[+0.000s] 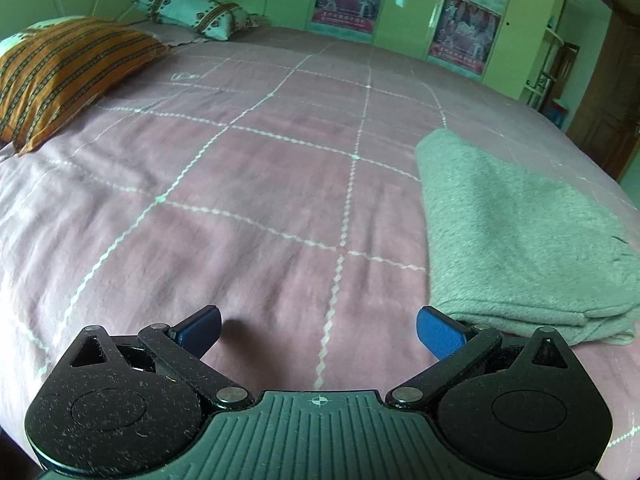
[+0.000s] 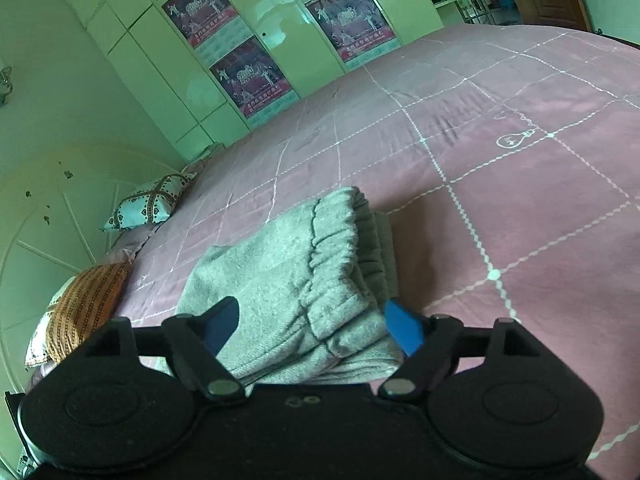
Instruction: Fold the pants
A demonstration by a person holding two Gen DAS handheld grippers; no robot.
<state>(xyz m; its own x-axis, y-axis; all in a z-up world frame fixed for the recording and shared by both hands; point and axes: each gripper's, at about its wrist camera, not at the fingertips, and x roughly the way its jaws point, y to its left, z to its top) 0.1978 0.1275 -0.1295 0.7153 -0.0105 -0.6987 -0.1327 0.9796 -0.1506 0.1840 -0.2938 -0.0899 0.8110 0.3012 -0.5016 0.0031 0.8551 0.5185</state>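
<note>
Pants [image 2: 288, 280] lie folded on the bed [image 1: 240, 200]; both claws, left [image 1: 319, 330] and right [image 2: 310, 324], gape empty; a careless withdrawal could snag and unfold the waistband

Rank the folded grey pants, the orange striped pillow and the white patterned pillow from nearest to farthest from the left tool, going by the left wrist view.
1. Folded grey pants, just right of the open left tool.
2. Orange striped pillow, far left on the bed.
3. White patterned pillow, at the head of the bed, beyond the orange one.
</note>
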